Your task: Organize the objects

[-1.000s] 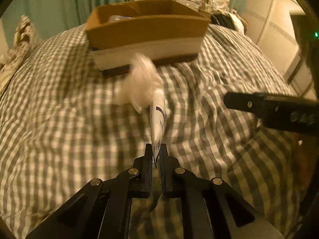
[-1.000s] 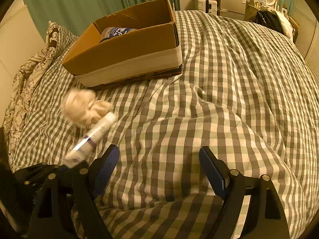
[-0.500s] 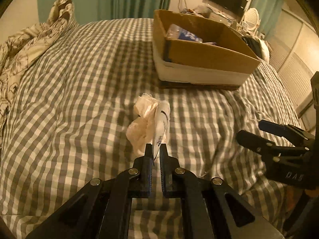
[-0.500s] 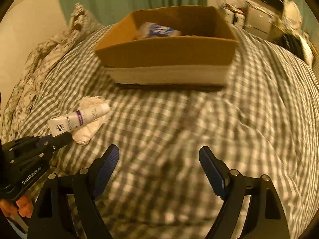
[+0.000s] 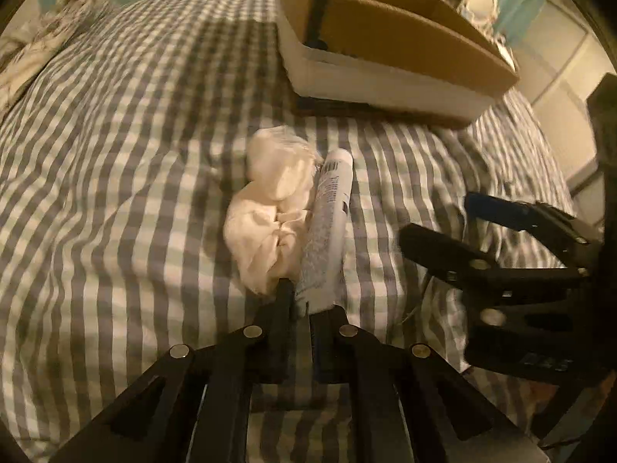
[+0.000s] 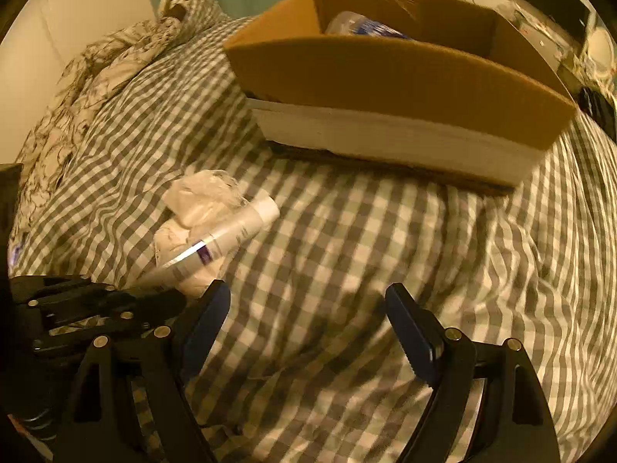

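My left gripper (image 5: 302, 301) is shut on the flat end of a white tube (image 5: 327, 216) with a purple band, held low over the checked bedcover. The tube (image 6: 227, 237) points toward a cardboard box (image 5: 389, 34). A crumpled white wad (image 5: 270, 200) lies on the cover just left of the tube and shows again in the right wrist view (image 6: 193, 208). My right gripper (image 6: 308, 308) is open and empty above bare bedcover, right of the left gripper (image 6: 154, 297). The box (image 6: 385, 77) holds a clear bottle (image 6: 362, 27) with a blue label.
The grey and white checked bedcover (image 6: 366, 239) is rumpled. A patterned pillow (image 6: 92, 73) lies at the far left by green curtains. Furniture and clutter stand beyond the bed at the far right (image 6: 570, 31).
The left gripper has swung the tube away from the box's front and lowered it beside the white wad. The right gripper has moved closer to the box and to the left gripper.
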The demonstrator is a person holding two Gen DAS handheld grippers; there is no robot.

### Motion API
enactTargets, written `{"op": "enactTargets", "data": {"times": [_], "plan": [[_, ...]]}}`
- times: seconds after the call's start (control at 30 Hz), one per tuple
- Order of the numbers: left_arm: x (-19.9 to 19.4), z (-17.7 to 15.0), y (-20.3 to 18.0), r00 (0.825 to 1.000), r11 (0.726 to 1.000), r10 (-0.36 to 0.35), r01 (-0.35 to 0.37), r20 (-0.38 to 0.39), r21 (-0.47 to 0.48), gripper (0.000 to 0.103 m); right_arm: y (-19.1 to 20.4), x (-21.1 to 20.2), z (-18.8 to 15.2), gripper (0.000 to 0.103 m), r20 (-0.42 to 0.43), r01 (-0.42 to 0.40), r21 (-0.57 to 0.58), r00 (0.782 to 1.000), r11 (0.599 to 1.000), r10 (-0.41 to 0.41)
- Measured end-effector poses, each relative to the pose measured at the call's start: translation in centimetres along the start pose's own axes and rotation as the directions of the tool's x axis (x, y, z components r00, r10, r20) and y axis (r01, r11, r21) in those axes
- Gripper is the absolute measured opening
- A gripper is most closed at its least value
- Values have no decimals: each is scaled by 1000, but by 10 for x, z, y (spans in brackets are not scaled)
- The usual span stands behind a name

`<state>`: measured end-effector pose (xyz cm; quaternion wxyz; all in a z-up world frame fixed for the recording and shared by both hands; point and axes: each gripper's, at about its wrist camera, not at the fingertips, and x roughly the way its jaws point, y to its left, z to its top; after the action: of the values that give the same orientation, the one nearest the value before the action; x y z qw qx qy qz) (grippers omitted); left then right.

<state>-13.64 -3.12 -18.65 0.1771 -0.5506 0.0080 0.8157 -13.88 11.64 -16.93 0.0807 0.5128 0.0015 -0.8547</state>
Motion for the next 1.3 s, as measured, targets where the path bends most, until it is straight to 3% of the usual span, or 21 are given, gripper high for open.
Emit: {"op": "enactTargets", "data": {"times": [0.1, 0.17, 0.23, 0.27, 0.5, 0.63, 0.7, 0.73, 0.8, 0.83, 0.87, 1.0, 1.13, 1.3], "plan": [[-1, 5, -5, 1000, 1000, 8, -8, 5, 21, 20, -14, -8, -5, 82, 2, 22, 40, 1000, 999, -22], [-3, 7, -6, 1000, 1000, 8, -9, 18, 25, 42, -25, -15, -6, 82, 12, 14, 86, 1000, 996, -15], [-10, 6, -7, 999, 1000, 8, -9, 41, 23, 57, -33, -18, -6, 82, 21, 5, 117, 1000, 993, -8], [-13, 4, -7, 999, 1000, 7, -8, 51, 23, 58, -34, -19, -6, 82, 24, 8, 122, 1000, 993, -11], [-38, -1, 12, 992, 997, -1, 10, 128, -72, 58, -25, -17, -7, 83, 15, 34, 78, 999, 996, -35], [-24, 17, 18, 986, 992, 95, -83, 135, -91, 58, -23, -14, -8, 82, 12, 45, 64, 999, 997, -46], [-8, 27, 18, 989, 993, 98, -90, 107, -78, 58, -23, -14, -8, 82, 12, 49, 62, 999, 997, -50], [-4, 28, 18, 992, 995, 77, -70, 98, -76, 55, -23, -14, -8, 82, 12, 51, 62, 999, 997, -52], [4, 28, 13, 995, 998, 18, -13, 97, -55, 40, -22, -13, -8, 82, 11, 57, 60, 998, 997, -57], [6, 27, 9, 996, 999, 11, -8, 93, -33, 23, -22, -12, -8, 82, 10, 60, 57, 998, 997, -60], [8, 25, 5, 996, 1000, 13, -13, 87, -3, 15, -21, -11, -8, 82, 7, 64, 54, 998, 996, -64], [-12, 19, 6, 990, 1000, 11, -9, 143, -12, 12, -13, -8, -7, 82, 2, 60, 37, 998, 998, -60], [-38, 11, 17, 970, 992, 126, -116, 206, -58, 12, -1, -3, -1, 82, -10, 32, 31, 999, 999, -32], [-46, 7, 37, 962, 979, 186, -164, 199, -125, 12, 26, 15, 10, 82, -42, -37, 10, 998, 999, 38]]}}
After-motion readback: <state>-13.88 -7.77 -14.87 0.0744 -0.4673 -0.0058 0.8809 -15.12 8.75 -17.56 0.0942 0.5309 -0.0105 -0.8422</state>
